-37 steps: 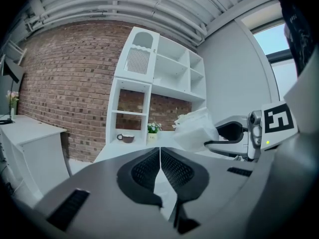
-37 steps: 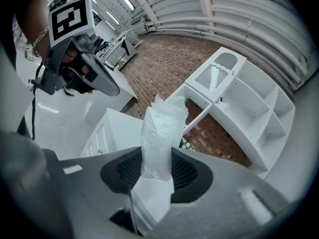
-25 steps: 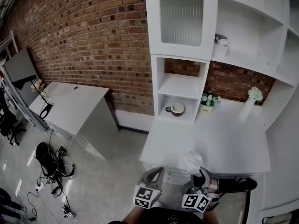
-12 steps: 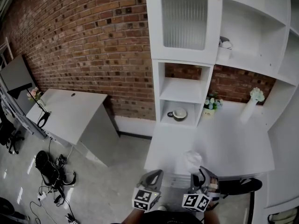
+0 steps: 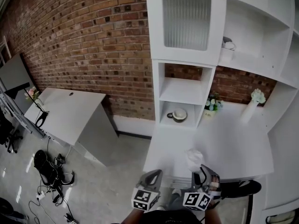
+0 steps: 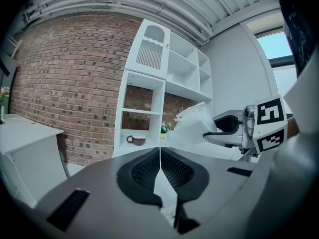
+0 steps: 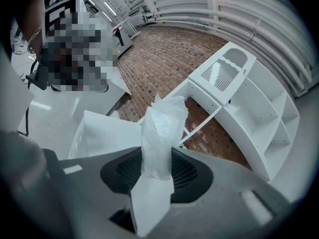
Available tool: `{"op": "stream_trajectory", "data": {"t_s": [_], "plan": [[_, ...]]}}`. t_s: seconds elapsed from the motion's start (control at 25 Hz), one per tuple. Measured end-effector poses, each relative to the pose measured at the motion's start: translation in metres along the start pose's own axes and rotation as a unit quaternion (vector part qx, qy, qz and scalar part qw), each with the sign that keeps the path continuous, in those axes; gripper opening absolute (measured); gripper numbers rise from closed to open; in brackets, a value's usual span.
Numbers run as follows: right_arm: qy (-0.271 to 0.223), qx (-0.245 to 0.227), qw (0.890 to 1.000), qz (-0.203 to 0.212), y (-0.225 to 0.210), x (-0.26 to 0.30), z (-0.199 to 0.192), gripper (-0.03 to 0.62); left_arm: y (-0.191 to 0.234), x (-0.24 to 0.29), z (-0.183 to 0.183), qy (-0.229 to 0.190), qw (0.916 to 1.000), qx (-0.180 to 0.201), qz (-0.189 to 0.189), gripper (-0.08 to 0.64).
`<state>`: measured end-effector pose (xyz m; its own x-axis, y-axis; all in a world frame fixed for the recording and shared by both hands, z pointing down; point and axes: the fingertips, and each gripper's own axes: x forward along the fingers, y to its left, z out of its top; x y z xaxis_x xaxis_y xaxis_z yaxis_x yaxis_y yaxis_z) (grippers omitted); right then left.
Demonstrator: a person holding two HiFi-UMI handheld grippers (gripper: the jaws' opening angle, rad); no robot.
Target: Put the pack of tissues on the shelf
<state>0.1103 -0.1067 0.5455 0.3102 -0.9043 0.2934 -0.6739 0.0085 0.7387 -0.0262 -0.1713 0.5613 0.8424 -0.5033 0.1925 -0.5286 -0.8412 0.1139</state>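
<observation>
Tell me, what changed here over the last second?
The person has walked slightly closer to the shelves, carrying both tools along. Nothing was grabbed or let go: the right tool still holds the tissue pack, and the left tool stays shut and empty.

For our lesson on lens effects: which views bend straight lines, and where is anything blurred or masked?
Head view: mild bending, the shelf unit bows at its edges, otherwise sharp. Left gripper view: strong fisheye, dark corners, the shut left gripper looms large. Right gripper view: same fisheye, mosaic patch upper left, the pack of tissues in the right gripper looks bright.
</observation>
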Motion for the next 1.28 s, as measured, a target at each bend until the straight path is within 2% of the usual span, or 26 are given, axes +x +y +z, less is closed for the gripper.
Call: {"op": "stream_trajectory", "data": {"t_s": [0.28, 0.44, 0.56, 1.04, 1.28], "plan": [[-0.022, -0.010, 1.000, 0.002, -0.022, 0.033, 0.011, 0.144, 0.015, 0.023, 0.010, -0.005, 0.9998, -0.002, 0.021, 0.012], [-0.030, -0.014, 0.999, 0.009, -0.032, 0.054, 0.011, 0.144, 0.021, 0.040, 0.014, 0.009, 0.9993, -0.010, 0.034, 0.012], [-0.039, -0.014, 0.999, 0.013, -0.041, 0.071, 0.016, 0.144, 0.029, 0.056, 0.019, -0.007, 0.9988, -0.008, 0.048, 0.012], [-0.072, 0.002, 0.997, 0.022, -0.082, 0.137, 0.022, 0.144, 0.039, 0.120, 0.036, -0.003, 0.9976, -0.006, 0.069, 0.012], [-0.091, -0.011, 0.995, 0.029, -0.104, 0.162, 0.023, 0.144, 0.041, 0.152, 0.046, -0.007, 0.9964, -0.006, 0.084, 0.012]]}}
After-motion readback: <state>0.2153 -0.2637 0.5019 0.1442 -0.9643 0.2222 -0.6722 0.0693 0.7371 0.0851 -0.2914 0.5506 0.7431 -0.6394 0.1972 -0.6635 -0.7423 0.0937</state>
